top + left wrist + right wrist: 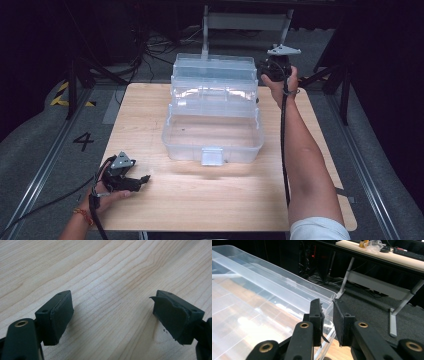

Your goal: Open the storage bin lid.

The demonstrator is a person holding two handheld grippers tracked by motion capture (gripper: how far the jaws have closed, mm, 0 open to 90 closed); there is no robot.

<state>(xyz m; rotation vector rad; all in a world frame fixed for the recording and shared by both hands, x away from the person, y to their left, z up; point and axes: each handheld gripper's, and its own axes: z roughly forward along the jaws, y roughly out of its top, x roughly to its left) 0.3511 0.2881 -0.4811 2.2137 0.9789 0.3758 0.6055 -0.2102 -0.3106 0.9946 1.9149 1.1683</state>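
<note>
Two grippers: left gripper [131, 182] wide apart above table [105, 275]; right gripper [327, 315] narrowly parted, seemingly astride clear box [212, 112] corner.

Person's forearms [310, 165] cut off at bottom edge, clear box [249, 302] cropped at left

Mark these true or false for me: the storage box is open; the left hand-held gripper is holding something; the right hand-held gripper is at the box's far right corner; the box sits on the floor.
1. The clear plastic storage box stands open, its tiers stepped back. True.
2. The left hand-held gripper holds something. False: its jaws stand wide apart over bare wooden table.
3. The right hand-held gripper is at the box's far right corner. True; a narrow gap shows between its pads.
4. The box sits on the floor. False: it rests on the table.
</note>
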